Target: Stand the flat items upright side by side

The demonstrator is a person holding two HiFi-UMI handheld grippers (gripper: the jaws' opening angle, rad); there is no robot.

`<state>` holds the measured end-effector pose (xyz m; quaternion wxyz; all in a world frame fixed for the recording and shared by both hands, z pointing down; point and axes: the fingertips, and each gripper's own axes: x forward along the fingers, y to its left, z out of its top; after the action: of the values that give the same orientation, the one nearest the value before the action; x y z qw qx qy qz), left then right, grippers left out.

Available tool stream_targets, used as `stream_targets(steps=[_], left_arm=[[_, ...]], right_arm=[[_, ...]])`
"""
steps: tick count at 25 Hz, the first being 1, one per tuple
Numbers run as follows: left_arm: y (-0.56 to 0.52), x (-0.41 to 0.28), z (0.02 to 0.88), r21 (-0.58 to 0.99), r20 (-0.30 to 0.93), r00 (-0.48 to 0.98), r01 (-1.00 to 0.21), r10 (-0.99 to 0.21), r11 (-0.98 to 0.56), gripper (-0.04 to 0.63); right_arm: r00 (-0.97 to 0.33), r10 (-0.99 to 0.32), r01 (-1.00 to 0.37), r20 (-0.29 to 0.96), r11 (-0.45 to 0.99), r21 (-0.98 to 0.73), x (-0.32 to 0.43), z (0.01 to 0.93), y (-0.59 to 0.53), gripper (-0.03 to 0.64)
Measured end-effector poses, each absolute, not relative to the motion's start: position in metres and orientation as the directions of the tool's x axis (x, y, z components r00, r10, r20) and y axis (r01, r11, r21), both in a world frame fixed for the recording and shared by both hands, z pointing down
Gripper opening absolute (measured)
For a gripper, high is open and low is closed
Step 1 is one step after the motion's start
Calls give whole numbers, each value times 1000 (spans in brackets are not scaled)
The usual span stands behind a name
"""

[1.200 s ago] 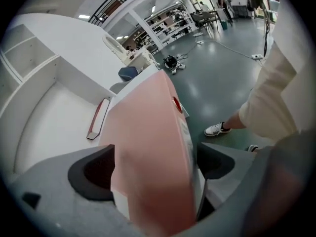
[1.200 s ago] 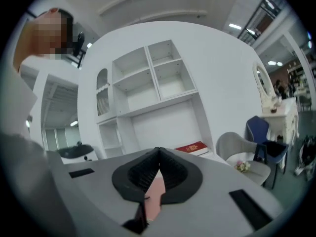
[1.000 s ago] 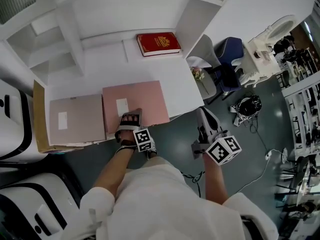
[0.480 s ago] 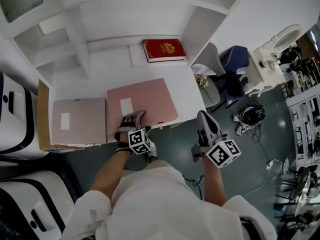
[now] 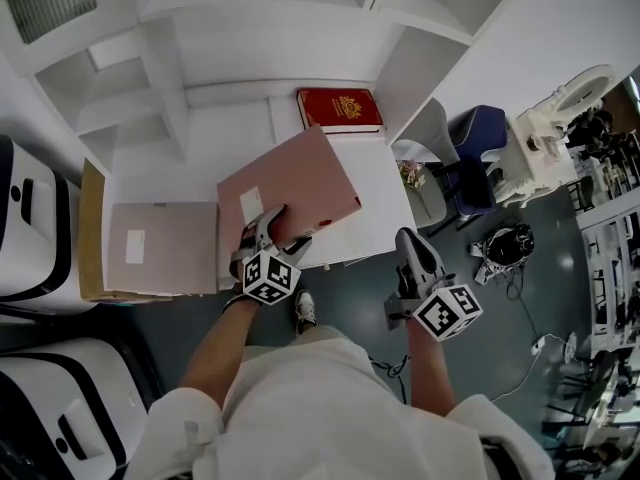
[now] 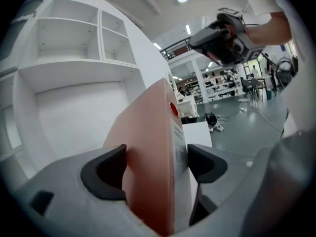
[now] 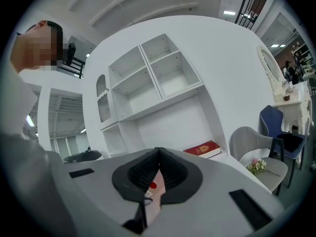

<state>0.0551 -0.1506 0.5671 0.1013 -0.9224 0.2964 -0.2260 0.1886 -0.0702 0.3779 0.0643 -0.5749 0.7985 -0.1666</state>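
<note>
A pink folder [image 5: 290, 183] is raised off the white desk [image 5: 380, 183] and tilted, its front edge up. My left gripper [image 5: 265, 236] is shut on that near edge; in the left gripper view the folder [image 6: 150, 147] fills the gap between the two pads [image 6: 106, 172]. Left of it a second pink folder [image 5: 160, 246] lies flat. At the back of the desk a red book [image 5: 340, 109] lies flat, also seen in the right gripper view [image 7: 202, 148]. My right gripper [image 5: 408, 240] hangs shut and empty off the desk's front edge, jaws [image 7: 157, 154] pressed together.
A white shelf unit [image 5: 170, 78] with open compartments rises behind the desk. Brown cardboard [image 5: 88, 230] lies under the flat folder. A grey chair [image 5: 425, 158] and a blue chair [image 5: 478, 143] stand to the right. White machines [image 5: 30, 228] flank the left side.
My left gripper has closed on the pink folder's near edge and lifted it, so it now tilts up and toward the back right. The right gripper has barely moved.
</note>
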Motion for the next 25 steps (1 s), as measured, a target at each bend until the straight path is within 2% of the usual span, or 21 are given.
stream_targets(steps=[8,13,18,25], left_arm=[[-202,19,528,-183,172,685,-684,-708,-707,385],[-222,-1,504,-98,81,640,-758,-764,-645,385],[-236,-40,482,56,-36,566,-822,-824,-567,387],[-252,-85,488,167,-45,454,-875,-890,-455,383]], right_arm=[[-367,-921,-897,127,315,-311,183,383,-93,3],[-410,-901,-884,143,355,-303,174,386,-112,3],[-469,-872,-861,143,415,-294,154,384,-135,3],[-546,-824,-821,153,489,-295,128,391,-164,3]])
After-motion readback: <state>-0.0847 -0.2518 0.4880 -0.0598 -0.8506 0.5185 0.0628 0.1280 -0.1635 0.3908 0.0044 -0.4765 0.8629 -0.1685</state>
